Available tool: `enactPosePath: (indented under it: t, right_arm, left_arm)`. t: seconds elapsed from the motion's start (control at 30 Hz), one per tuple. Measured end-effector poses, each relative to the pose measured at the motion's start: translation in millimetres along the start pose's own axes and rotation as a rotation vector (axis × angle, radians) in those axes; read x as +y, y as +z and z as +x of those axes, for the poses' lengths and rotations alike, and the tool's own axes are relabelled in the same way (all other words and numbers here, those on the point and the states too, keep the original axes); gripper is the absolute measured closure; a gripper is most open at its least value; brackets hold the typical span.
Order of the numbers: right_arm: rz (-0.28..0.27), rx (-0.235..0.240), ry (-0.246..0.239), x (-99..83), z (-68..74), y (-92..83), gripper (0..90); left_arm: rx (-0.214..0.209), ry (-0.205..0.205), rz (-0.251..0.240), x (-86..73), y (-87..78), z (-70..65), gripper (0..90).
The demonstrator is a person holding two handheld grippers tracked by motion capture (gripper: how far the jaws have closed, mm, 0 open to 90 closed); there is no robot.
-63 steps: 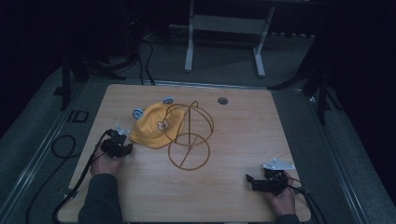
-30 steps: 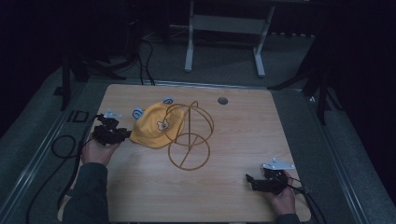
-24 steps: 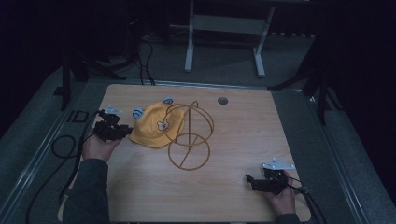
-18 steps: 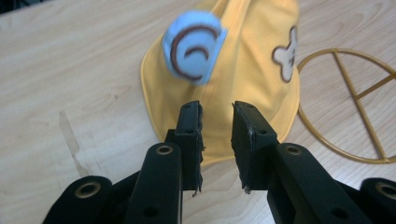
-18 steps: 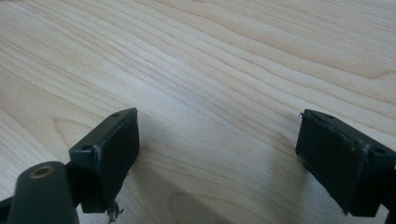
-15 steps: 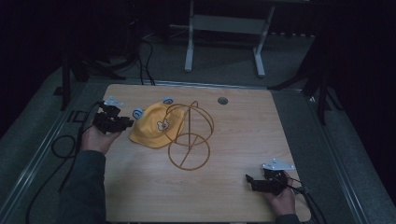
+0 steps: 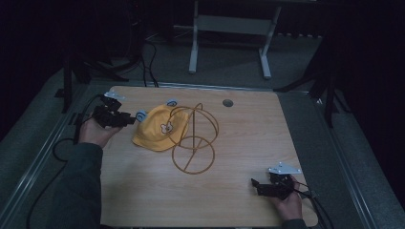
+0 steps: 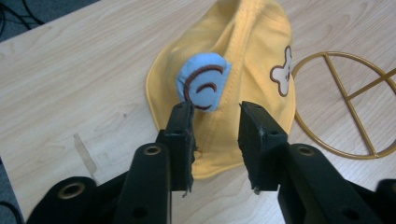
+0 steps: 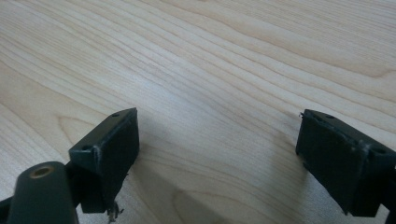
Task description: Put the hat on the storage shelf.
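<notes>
A yellow cap [image 7: 160, 132] is lying on the wooden worktop [image 7: 239, 143], left of its middle in the high view, with its right side touching or overlapping a gold wire stand [image 7: 193, 138] made of rings and rods. The cap is carrying a small white bone-shaped patch [image 8: 282, 70] on its front and two round blue ears; one blue ear [image 8: 201, 81] is standing up at the near edge of the cap in the left gripper view, and the other blue ear [image 7: 171, 102] is sitting at the far side of the cap in the high view. The left hand-held gripper [image 7: 128, 119] is hovering at the cap's left edge, pointing toward it, held by the person's left hand [image 7: 94, 133] with a dark sleeve [image 7: 79, 186] reaching in from the bottom. Its jaws have just been opening, and in the left gripper view [image 8: 215, 128] they are standing apart with a clear gap, the cap's brim and the lower edge of the blue ear showing between and just beyond them; the pads are not pressing on anything. The right hand-held gripper [image 7: 255, 183] is resting near the worktop's front right corner, well apart from the cap and the stand, in the person's right hand [image 7: 286, 202]. In the right gripper view [image 9: 217, 154] its jaws are gaping wide over bare wood, holding nothing. A small dark round hole [image 7: 228, 102] is sitting in the worktop near its far edge, beyond the stand.
</notes>
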State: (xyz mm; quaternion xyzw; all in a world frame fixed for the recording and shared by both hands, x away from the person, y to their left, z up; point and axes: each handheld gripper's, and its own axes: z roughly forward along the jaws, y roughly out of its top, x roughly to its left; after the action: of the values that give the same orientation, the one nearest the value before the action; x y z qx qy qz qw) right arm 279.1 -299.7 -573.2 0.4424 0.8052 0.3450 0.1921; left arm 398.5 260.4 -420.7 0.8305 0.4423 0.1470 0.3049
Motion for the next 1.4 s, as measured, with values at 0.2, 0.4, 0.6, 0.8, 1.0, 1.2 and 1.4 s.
enactPosePath:
  t: [0.2,0.4,0.6,0.8,1.0,1.2,1.4]
  right_arm:
    - [0.001,0.002,0.002,0.1,-0.3,0.1,13.4]
    - [0.0,0.003,0.002,0.1,-0.6,0.1,13.5]
    - [0.0,0.003,0.002,0.1,-0.6,0.1,13.5]
    - [0.0,0.003,0.003,0.1,-0.6,0.1,13.5]
    - [-0.001,0.004,0.005,0.1,-0.6,0.2,13.5]
    - [-0.002,0.003,0.004,0.2,-0.5,0.2,13.5]
    - [-0.002,0.003,0.004,0.2,-0.5,0.3,13.4]
  left_arm:
    - [-0.004,0.025,0.052,9.3,5.5,8.5,62.7]
    - [-0.016,0.025,0.053,20.2,1.6,17.8,61.3]
    - [-0.037,0.06,0.069,38.6,-7.1,18.6,59.6]
    - [-0.078,0.104,0.143,61.9,-6.3,19.5,58.7]
    - [-0.066,0.147,0.178,89.3,-5.3,14.3,59.5]
    - [-0.072,0.173,0.225,109.9,3.5,4.0,59.9]
    - [-0.056,0.187,0.244,124.1,13.0,-2.5,59.3]
